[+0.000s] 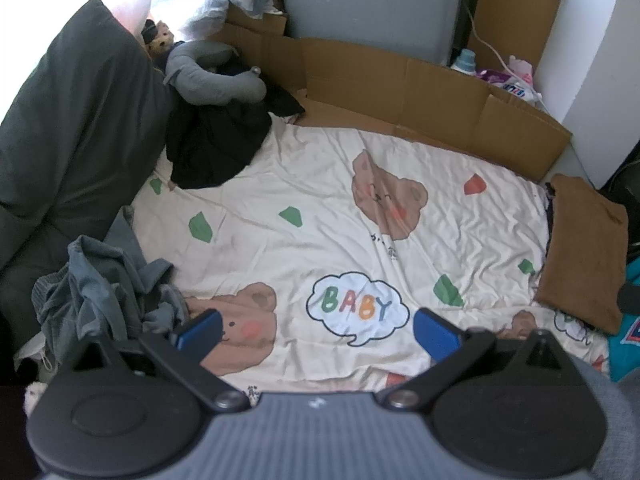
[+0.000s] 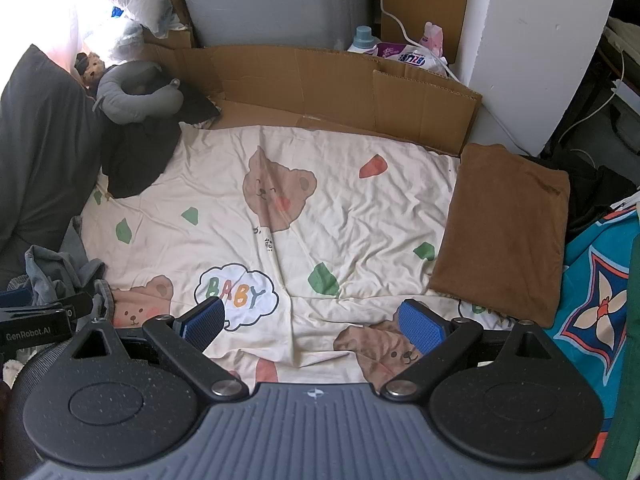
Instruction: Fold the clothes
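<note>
Grey crumpled clothes [image 1: 100, 288] just left of left gripper's [image 1: 316, 330] wide, empty fingers [image 1: 200, 330].

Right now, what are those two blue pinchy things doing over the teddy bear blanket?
A person holds both over the bear sheet to fold clothes. The left gripper and right gripper are open and empty. A brown garment already lies folded at the right. A crumpled grey pile waits at the left.

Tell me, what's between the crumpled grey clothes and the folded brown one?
Only bare bear-print sheet lies between the grey clothes and the brown one, seen in both wrist views.
</note>
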